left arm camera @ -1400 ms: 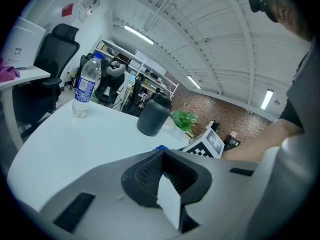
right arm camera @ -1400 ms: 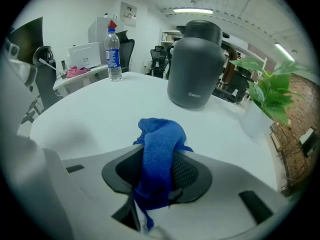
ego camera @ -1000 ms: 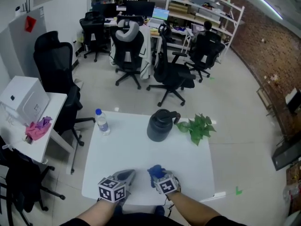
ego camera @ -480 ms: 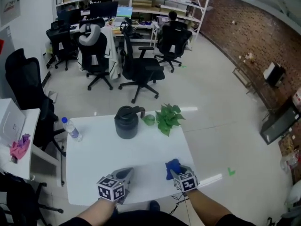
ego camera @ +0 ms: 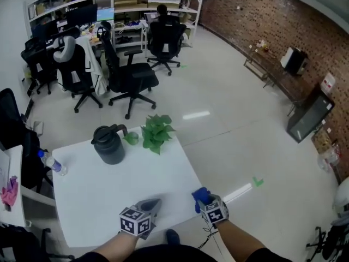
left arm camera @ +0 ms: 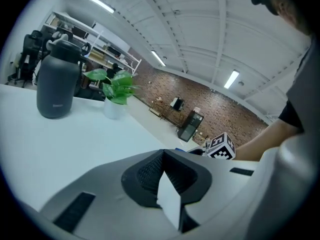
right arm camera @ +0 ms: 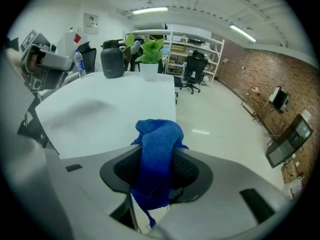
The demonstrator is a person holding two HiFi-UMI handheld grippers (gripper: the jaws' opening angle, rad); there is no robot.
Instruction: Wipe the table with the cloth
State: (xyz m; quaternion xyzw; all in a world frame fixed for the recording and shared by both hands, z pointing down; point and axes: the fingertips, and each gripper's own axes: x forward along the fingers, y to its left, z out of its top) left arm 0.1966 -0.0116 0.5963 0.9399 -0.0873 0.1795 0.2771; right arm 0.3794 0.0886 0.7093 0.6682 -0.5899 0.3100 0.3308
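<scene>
In the head view we see the white rectangular table (ego camera: 98, 195) with the right gripper (ego camera: 204, 201) at its near right corner, a bunched blue fabric cloth (ego camera: 199, 194) in its jaws; the left gripper (ego camera: 150, 204) is at the near edge, apart from it; a dark grey lidded jug (ego camera: 109, 146) and a green leafy potted plant (ego camera: 156, 131) stand by the far edge, a clear plastic water bottle (ego camera: 53, 164) at the left edge; we judge these the only things in the way of wide strokes.

In the left gripper view the jaws stand together, nothing between them.

In the right gripper view the jaws have just been easing apart, yet the pads press on the cloth, which bulges above them; it looks light, soft and floppy, so we judge it best pinched at its bunched middle.
</scene>
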